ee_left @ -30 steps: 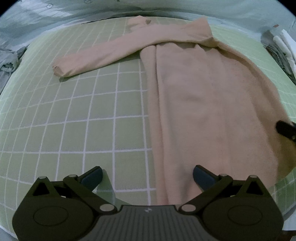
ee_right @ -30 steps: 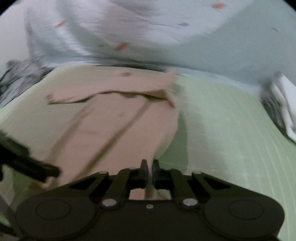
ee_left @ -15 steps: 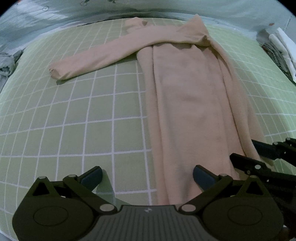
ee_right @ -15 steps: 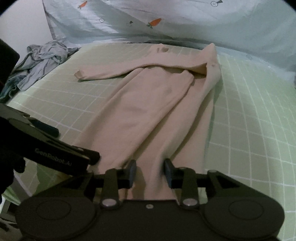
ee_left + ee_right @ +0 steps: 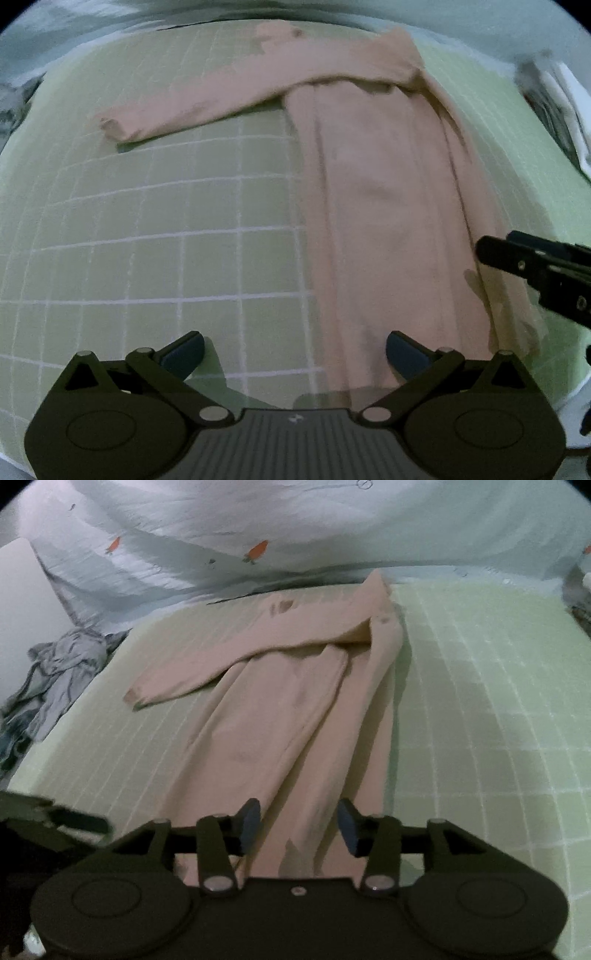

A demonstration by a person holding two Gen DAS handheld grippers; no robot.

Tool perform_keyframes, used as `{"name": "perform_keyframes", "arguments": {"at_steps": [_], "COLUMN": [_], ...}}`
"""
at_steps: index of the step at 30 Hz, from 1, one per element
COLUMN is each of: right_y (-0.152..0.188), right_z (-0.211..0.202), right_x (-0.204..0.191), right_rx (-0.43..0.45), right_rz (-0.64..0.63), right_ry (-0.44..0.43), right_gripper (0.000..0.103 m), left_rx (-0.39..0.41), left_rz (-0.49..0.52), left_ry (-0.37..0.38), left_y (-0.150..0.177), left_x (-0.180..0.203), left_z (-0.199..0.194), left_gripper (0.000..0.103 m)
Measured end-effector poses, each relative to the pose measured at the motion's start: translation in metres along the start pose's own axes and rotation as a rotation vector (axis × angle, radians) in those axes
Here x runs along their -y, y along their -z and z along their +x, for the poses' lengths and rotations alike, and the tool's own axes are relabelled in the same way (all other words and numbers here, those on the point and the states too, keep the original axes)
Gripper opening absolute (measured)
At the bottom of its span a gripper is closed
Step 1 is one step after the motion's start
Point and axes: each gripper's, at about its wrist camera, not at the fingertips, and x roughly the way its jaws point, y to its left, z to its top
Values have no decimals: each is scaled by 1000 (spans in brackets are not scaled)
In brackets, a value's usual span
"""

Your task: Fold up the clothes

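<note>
— One garment (image 5: 380,206) lies lengthwise on the green mat (image 5: 147,221), right side folded in, left sleeve (image 5: 207,99) still stretched out far-left.
— Tools?
— Two: left tool (image 5: 294,347) wide open over the near hem, right tool (image 5: 298,825) open too, both empty.
— Next?
— Probably folding that sleeve across.

No legible text anywhere.

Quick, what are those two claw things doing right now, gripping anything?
Left gripper: open, holding nothing.
Right gripper: open, holding nothing, over the garment.
</note>
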Motion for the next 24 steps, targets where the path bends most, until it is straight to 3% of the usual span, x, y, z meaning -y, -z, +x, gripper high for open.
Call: {"name": "perform_keyframes", "arguments": {"at_steps": [8, 15, 24], "right_y": [-31, -65, -115], "right_z": [31, 62, 113], "right_x": [4, 6, 17], "right_rx": [30, 53, 62], "right_rz": [29, 21, -101], "right_ry": [58, 161, 348], "right_gripper": [55, 56, 57], "left_rx": [92, 130, 163], "left_rz": [-235, -300, -326], "left_ry": [-101, -161, -99], "left_y": [-44, -93, -135], "left_x": [-79, -132, -155], "left_z": [-3, 15, 41], "left_gripper": [103, 103, 103]}}
